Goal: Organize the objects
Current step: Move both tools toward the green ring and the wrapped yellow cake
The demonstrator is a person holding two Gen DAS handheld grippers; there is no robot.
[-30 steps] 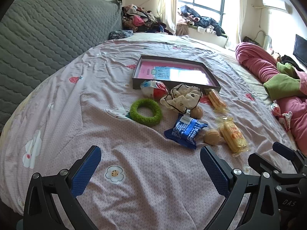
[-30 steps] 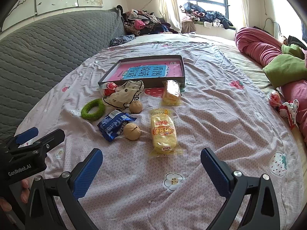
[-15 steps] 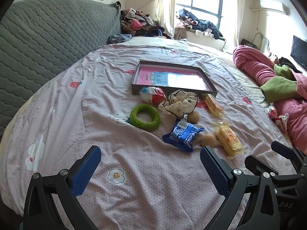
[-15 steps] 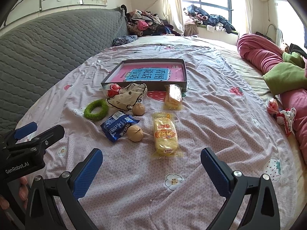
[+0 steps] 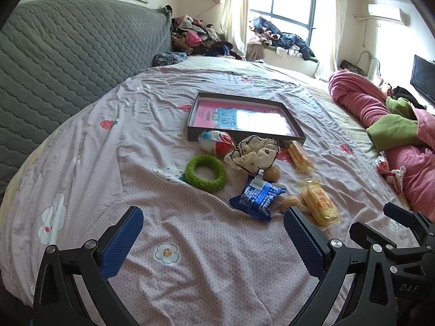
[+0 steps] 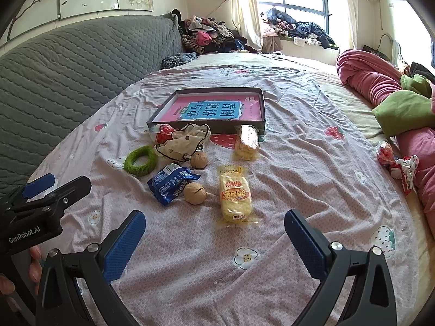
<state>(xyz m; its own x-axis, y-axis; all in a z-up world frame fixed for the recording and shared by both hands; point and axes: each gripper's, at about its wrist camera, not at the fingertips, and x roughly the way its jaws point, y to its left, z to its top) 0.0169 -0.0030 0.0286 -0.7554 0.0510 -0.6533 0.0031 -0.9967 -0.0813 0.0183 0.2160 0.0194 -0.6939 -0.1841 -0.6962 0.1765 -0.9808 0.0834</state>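
A dark shallow box [image 5: 293, 129] [image 6: 247, 127] with a pink and blue sheet inside lies mid-bed. In front of it lie a red-white ball [image 5: 216, 141], a cream cloth pouch [image 5: 255, 153], a green ring [image 5: 205, 173] [image 6: 140, 160], a blue snack packet [image 5: 257, 197] [image 6: 171, 182], two walnuts [image 6: 194, 193] [image 6: 198, 159] and two yellow cake packets [image 6: 235, 197] [image 6: 246, 141]. My left gripper [image 5: 213, 241] is open and empty, short of the packet. My right gripper [image 6: 214, 241] is open and empty, short of the near cake packet.
A grey quilted headboard [image 5: 68, 62] runs along the left. A pink and green duvet [image 6: 394, 100] lies at the right with small wrapped items [image 6: 399, 163] beside it. Clothes pile up by the window [image 6: 293, 30]. The sheet is wrinkled.
Both grippers have drawn back and risen slightly, so the objects look a little farther off. Nothing on the bed has moved, and both jaws stay open.
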